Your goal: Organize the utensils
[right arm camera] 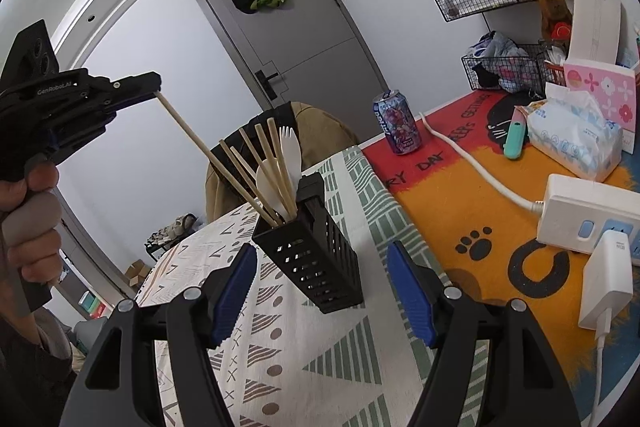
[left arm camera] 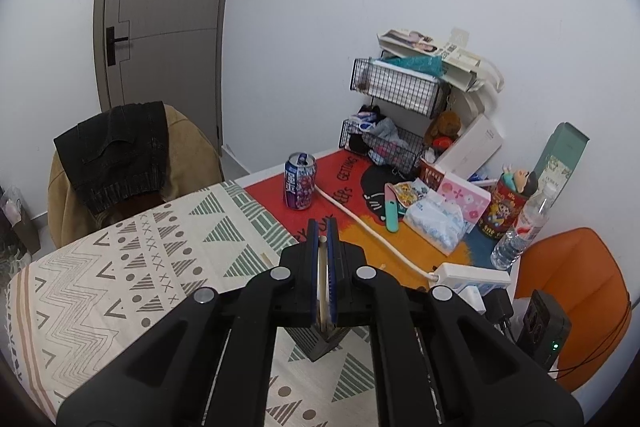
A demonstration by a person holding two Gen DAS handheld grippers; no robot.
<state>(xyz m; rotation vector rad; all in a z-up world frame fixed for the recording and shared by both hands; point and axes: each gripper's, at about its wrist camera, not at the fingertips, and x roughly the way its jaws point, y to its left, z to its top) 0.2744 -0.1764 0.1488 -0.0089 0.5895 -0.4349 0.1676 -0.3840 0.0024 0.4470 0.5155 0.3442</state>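
My left gripper (right arm camera: 154, 83) is clenched on the top end of a wooden chopstick (right arm camera: 208, 153), whose lower end already sits inside the black utensil holder (right arm camera: 316, 255). In the left wrist view the stick runs straight between the blue pads (left arm camera: 314, 267), which press nearly together on it. My right gripper (right arm camera: 320, 295) is released, its jaws standing wide with nothing between them, hanging just in front of the holder.

The holder stands on the patterned cloth of the table (right arm camera: 332, 359), toward the edge nearest the chair, beside the red and orange mat (right arm camera: 460, 211). It already carries several more chopsticks (right arm camera: 256, 163), a white spoon (right arm camera: 266, 189) and a white fork (right arm camera: 289, 151), all leaning toward the far-left side.

The chopstick looks light, stiff and smooth, and so thin that it could pivot or slide in the pads; holding it close to its top end, as I do, lets me drop it in cleanly. The holder looks like light, perforated plastic, tall and narrow, so I judge it prone to tipping with everything leaning one way. If I steady it with my right gripper, I would take it across its flat side walls, low down, not at the rim.

Another stick (left arm camera: 266, 259) lies on the cloth near the mat's edge, not yet collected.
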